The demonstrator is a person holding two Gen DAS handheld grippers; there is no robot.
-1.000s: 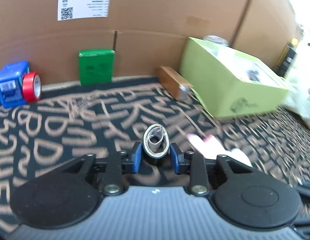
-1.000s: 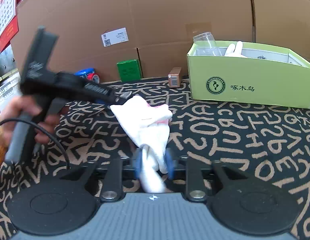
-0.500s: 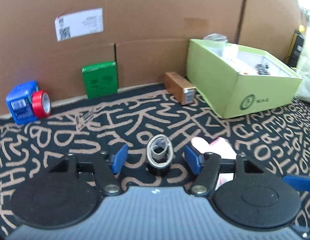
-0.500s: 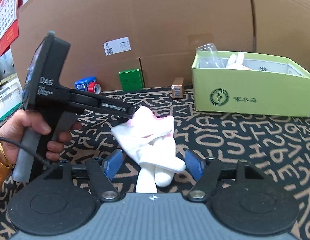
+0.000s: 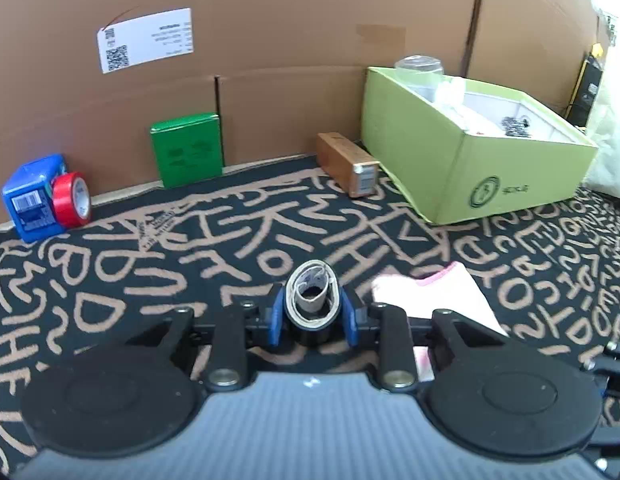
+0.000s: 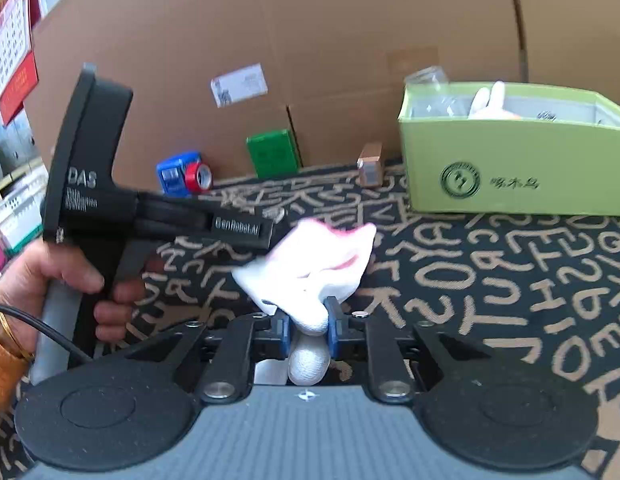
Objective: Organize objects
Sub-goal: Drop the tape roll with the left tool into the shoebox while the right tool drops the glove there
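The small roll of tan tape (image 5: 310, 300) stands upright on the patterned bench (image 5: 190, 248), and the left gripper (image 5: 312, 316) has just closed its blue fingers (image 5: 276, 316) onto the roll's two sides, squeezing it into an oval; a grip across the flanks like that looks meant to let the roll be lifted without tipping. Just to its right lies the white cloth with a pink edge (image 6: 310, 264), which may be a glove or sock; the blur makes it hard to say. The right gripper (image 6: 308, 326) has likewise just closed, its fingers (image 6: 333, 330) pinched on a bunched end of the cloth so that the rest fans out forward over the bench. A pinch at one end seems chosen so the loose fabric will hang clear when raised.

Beyond both, to the right, sits the open green box (image 6: 510, 168) with a clear cup and white items already inside, the likely destination for both pieces. Along the cardboard wall (image 5: 310, 40) wait a brown carton (image 5: 346, 162), a green packet (image 5: 187, 149), and a blue box (image 5: 32, 196) touching a red tape roll (image 5: 72, 200). A person's hand (image 6: 58, 280) grips the left tool's handle.
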